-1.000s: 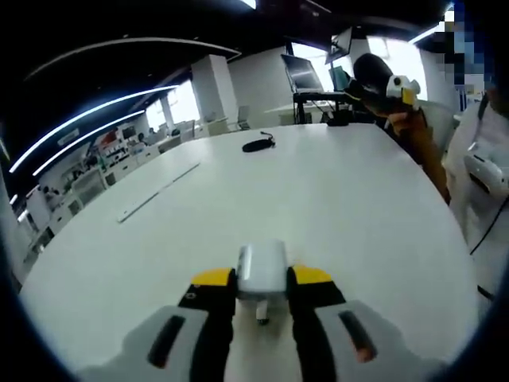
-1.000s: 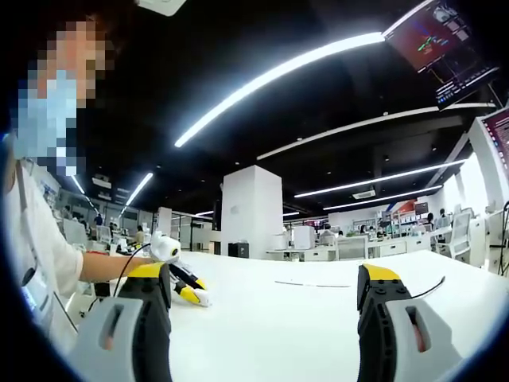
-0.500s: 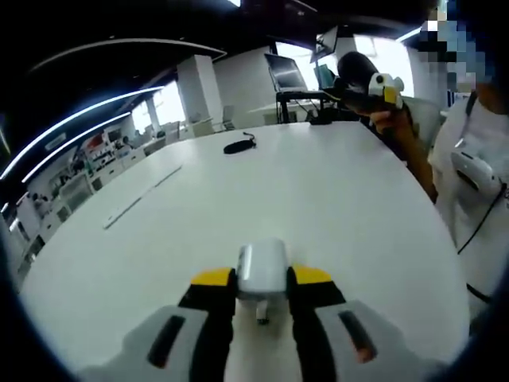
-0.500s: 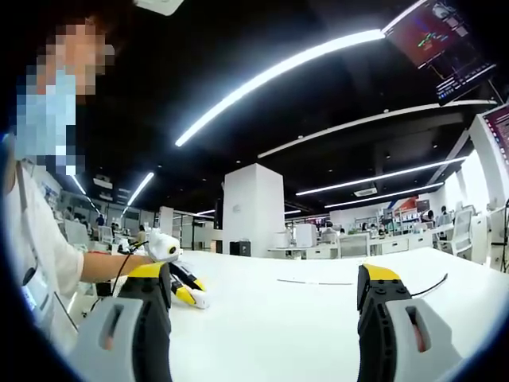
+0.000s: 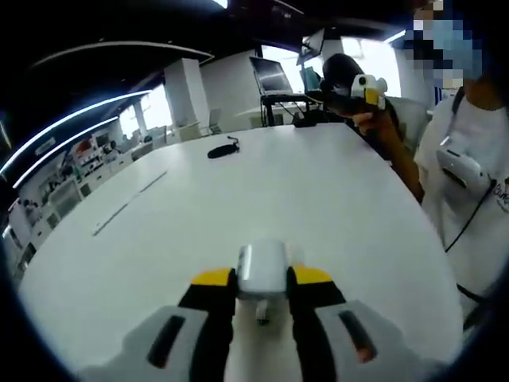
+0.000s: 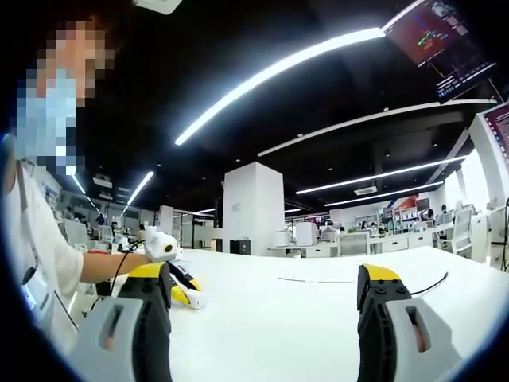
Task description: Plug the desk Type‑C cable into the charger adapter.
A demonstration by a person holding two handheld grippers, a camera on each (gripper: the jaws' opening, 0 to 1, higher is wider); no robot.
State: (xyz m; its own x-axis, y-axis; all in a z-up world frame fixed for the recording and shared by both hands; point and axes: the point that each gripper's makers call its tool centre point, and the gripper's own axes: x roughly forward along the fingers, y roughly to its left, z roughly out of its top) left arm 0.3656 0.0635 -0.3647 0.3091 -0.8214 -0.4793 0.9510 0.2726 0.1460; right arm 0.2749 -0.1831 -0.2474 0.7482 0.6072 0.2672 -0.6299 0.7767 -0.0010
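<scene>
Jaws of my left gripper (image 5: 261,280) are pinched on the charger adapter (image 5: 262,269), a small white block with rounded corners that sits upright between the yellow pads and just above the white table (image 5: 238,191). It looks like hard, smooth plastic, so I judge it light and stiff but a little slippery; holding it by its two flat sides, as I do now, seems the surest grip. A small dark spot shows on its underside, but I cannot tell whether that is the port.

My right gripper (image 6: 262,290) is spread wide with nothing between its jaws, held up over the same table. From the left gripper view I see it raised in my right hand (image 5: 374,119) at the far edge of the table.

Farther out on the table lies a dark coiled thing with a thin tail, which I take for the Type‑C cable (image 5: 220,149), well apart from the adapter. A thin dark line also lies beside my right jaw in the right gripper view; I cannot say what it is. The cable should be soft and floppy along its length and rigid only at the plug, so I would take it just behind the plug.

No brand, label or writing is legible on the adapter or the cable. A screen (image 6: 433,36) overhead shows coloured marks too small to read.
</scene>
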